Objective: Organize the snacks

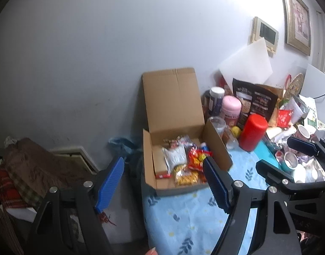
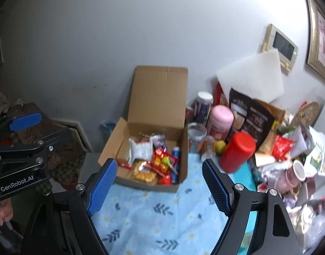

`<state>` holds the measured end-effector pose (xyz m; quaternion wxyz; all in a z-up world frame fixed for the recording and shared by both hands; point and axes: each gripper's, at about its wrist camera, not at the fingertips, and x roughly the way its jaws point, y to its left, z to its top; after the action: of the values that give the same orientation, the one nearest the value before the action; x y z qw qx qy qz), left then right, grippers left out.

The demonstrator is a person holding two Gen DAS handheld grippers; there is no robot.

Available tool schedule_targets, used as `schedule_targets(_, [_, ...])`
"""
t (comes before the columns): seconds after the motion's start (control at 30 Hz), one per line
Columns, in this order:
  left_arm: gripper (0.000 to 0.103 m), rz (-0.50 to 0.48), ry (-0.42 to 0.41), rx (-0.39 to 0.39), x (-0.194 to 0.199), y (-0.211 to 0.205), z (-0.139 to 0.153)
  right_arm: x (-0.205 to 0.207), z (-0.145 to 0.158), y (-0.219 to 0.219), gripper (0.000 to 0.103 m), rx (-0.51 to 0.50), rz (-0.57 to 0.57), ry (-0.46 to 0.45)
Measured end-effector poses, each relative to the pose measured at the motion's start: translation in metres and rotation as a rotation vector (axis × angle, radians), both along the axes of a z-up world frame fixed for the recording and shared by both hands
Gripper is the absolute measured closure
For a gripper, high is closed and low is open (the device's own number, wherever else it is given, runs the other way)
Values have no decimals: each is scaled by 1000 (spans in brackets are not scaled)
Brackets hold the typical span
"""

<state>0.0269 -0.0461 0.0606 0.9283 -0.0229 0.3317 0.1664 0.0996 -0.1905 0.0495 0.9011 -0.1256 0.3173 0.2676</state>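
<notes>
Tablecloth [image 2: 154, 212], blue with a leaf print, supports the open cardboard box [image 2: 158, 97] against the wall. Snack packets [image 2: 156, 161] lie inside it. Left gripper [image 1: 162, 182] and right gripper [image 2: 160, 187]: jaws spread, nothing held.

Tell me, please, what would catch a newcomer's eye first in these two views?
The open cardboard box of bright snack packets stands against the wall at the far edge of the blue floral cloth. Just right of it lies a red cylinder, in front of a cluttered heap with a pink-lidded jar.
</notes>
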Motion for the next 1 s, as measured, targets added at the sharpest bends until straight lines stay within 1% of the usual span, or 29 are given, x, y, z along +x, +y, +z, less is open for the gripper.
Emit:
schedule_targets(0.23, [26, 0, 39, -18, -17, -10, -25, -18, -24, -11, 20, 7, -13, 57])
schedule_targets(0.43, [26, 5, 62, -14, -27, -13, -35, -28, -38, -16, 20, -8, -14, 79])
schedule_targets(0.7, [26, 6, 67, -17, -32, -14, -37, -34, -45, -21, 20, -4, -14, 94])
schedule_targets(1.0, [26, 7, 68, -39, -36, -12, -38, -34, -46, -22, 20, -6, -21, 103])
